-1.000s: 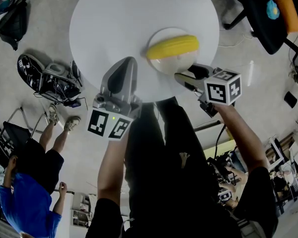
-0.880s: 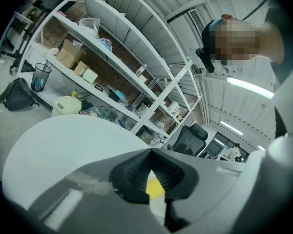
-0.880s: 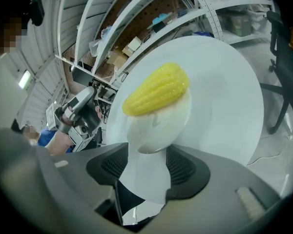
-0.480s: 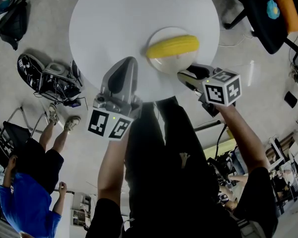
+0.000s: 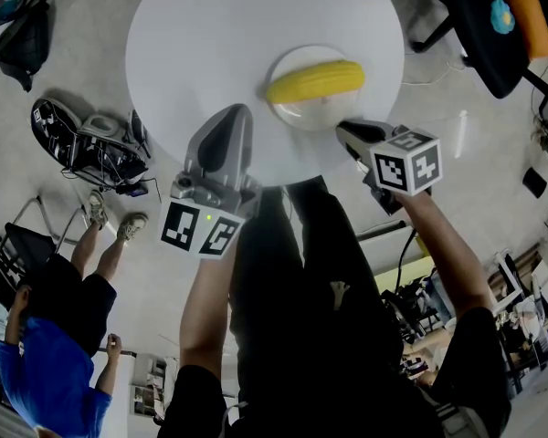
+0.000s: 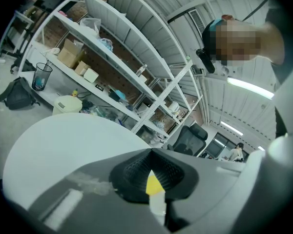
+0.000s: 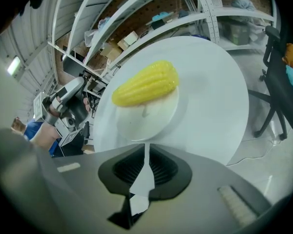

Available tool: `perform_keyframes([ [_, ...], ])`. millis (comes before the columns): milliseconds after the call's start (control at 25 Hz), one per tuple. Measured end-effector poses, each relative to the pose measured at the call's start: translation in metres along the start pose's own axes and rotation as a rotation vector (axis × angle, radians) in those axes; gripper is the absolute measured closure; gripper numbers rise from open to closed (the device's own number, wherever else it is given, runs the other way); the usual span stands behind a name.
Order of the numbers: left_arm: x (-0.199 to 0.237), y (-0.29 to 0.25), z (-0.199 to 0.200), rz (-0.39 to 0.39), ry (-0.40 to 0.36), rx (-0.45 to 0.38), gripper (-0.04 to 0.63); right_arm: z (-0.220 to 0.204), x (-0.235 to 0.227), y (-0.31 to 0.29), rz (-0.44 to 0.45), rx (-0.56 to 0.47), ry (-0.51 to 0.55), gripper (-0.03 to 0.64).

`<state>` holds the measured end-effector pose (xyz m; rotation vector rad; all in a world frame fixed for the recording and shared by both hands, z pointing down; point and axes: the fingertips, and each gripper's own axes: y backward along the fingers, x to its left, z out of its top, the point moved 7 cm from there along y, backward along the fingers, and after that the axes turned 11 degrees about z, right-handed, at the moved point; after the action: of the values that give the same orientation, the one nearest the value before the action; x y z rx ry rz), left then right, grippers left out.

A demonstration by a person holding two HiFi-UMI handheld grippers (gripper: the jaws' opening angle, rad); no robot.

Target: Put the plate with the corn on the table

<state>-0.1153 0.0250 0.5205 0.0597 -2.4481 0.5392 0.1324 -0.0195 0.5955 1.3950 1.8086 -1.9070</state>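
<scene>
A yellow corn cob [image 5: 314, 81] lies on a small white plate [image 5: 303, 112] at the near right of the round white table [image 5: 201, 44]. My right gripper [image 5: 347, 133] is at the plate's near rim. In the right gripper view its jaws are closing to a thin slit with the plate [image 7: 151, 116] rim between them, and the corn [image 7: 145, 83] sits just beyond. My left gripper [image 5: 237, 115] hovers over the table's near edge, left of the plate, shut and empty. Through the left gripper's [image 6: 151, 155] narrow slit a sliver of corn [image 6: 152, 183] shows.
A black office chair [image 5: 493, 26] with an orange and blue item stands at the far right. Bags and gear [image 5: 91, 144] lie on the floor to the left. A person in blue [image 5: 46, 372] stands at the lower left. Shelving [image 6: 112, 72] lines the wall.
The right gripper's jaws have closed from wide open onto the plate's rim. The plate with the corn has shifted slightly up and left. The left gripper has not moved.
</scene>
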Motion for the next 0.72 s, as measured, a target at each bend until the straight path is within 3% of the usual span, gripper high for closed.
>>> perform_keyframes([
  [720,-0.005,0.021,-0.004,0.004,-0.008,-0.018,0.591,-0.018,0.016,-0.005,-0.027,0.003,0.015,0.607],
])
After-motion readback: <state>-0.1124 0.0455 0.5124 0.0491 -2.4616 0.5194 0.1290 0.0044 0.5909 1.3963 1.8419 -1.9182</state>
